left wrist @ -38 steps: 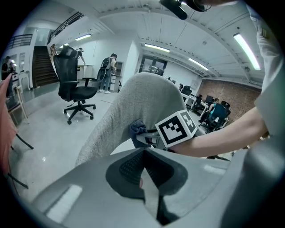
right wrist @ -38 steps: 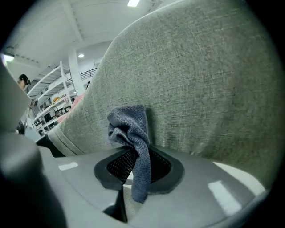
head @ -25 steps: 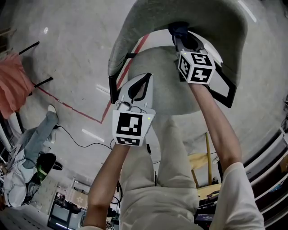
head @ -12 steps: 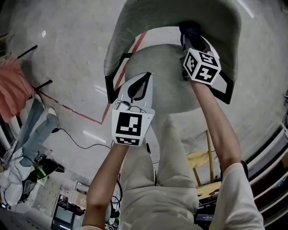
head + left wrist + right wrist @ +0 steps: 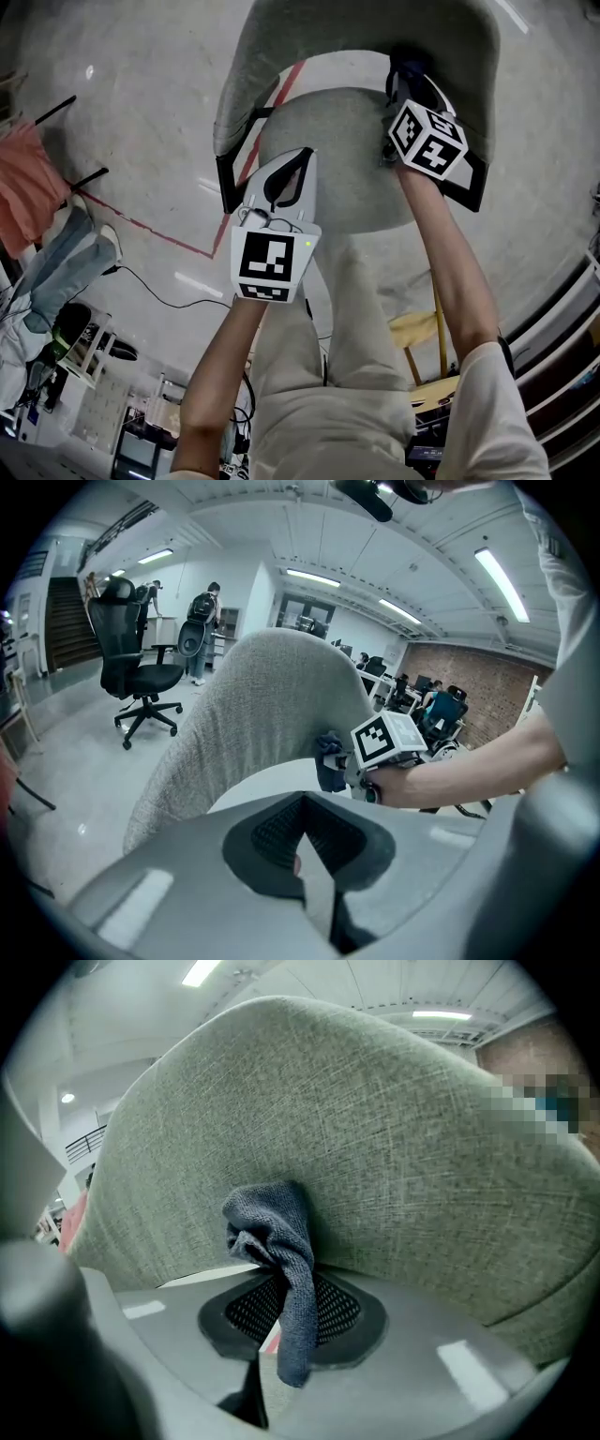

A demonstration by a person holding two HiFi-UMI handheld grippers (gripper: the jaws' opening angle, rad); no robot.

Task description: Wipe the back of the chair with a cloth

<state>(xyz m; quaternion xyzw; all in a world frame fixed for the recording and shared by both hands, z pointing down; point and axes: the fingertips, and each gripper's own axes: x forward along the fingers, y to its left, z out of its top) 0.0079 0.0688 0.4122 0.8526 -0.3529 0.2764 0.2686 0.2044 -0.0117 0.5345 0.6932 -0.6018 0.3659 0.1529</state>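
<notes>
The right gripper (image 5: 281,1324) pinched the dark cloth (image 5: 275,1232), and the cloth touched the gray chair back (image 5: 394,1129) just in front of its jaws. A good wipe needed the cloth pushed flat and slid slowly along the back without slipping out. The right arm (image 5: 450,272) reached far out, while the left gripper (image 5: 286,178), jaws pressed together on nothing, hung nearer the person.

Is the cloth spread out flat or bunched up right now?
Bunched up: the cloth sits wadded in the right gripper's shut jaws, against the chair back, with one end dangling.
</notes>
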